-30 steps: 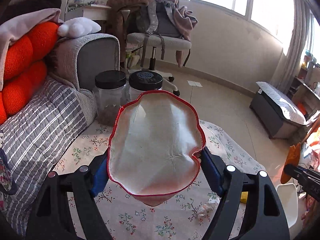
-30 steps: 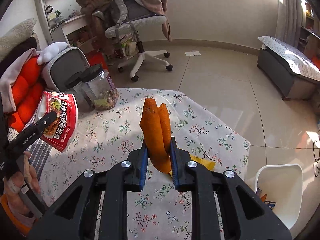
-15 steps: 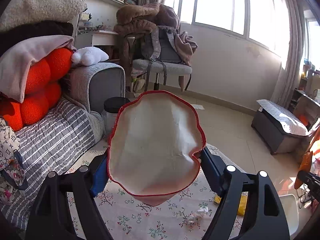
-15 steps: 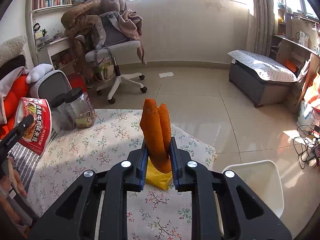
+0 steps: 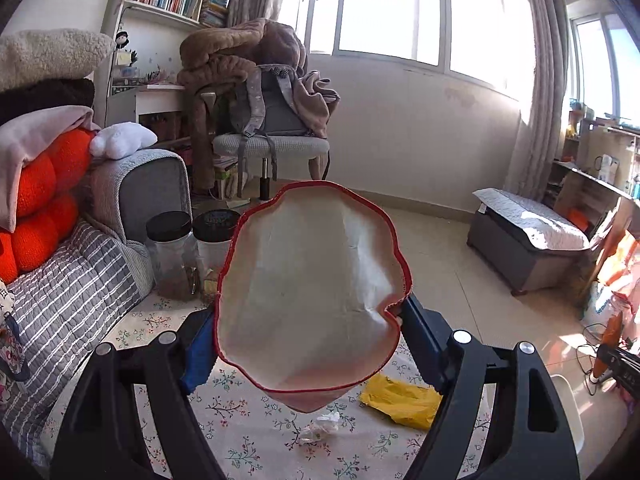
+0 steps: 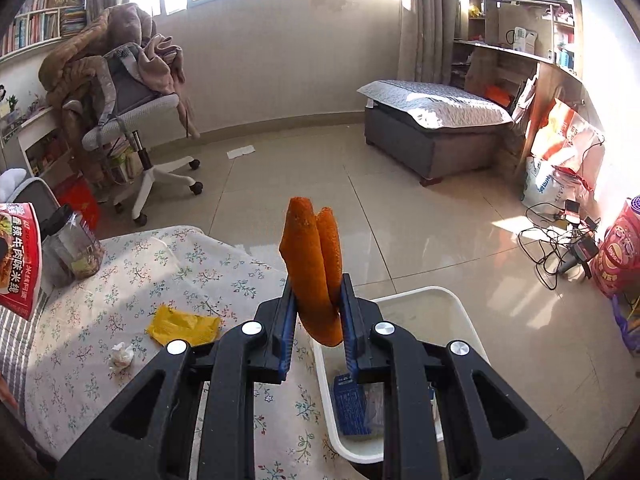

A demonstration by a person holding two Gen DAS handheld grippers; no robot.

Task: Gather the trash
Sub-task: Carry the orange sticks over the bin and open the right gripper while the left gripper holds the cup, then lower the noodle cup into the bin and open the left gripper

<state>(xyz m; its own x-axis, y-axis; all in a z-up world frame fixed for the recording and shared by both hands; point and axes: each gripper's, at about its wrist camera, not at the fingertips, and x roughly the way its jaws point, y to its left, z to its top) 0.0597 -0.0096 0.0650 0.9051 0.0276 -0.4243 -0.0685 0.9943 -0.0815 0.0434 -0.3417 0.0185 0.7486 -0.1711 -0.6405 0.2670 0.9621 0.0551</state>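
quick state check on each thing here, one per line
left gripper: shut on red-rimmed empty food pouch, mouth gaping
right gripper: shut on folded orange peel
white plastic bin: open, some trash inside
yellow wrapper: crumpled, on table
black-lidded clear jars: lidded, upright

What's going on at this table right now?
A person is clearing rubbish with two handheld grippers. The left gripper holds an opened red-edged food packet, its pale inside facing the camera. The right gripper is shut on a folded orange peel-like strip, above the rim of the white plastic bin beside the table. A crumpled yellow wrapper and a small white paper wad lie on the floral tablecloth.
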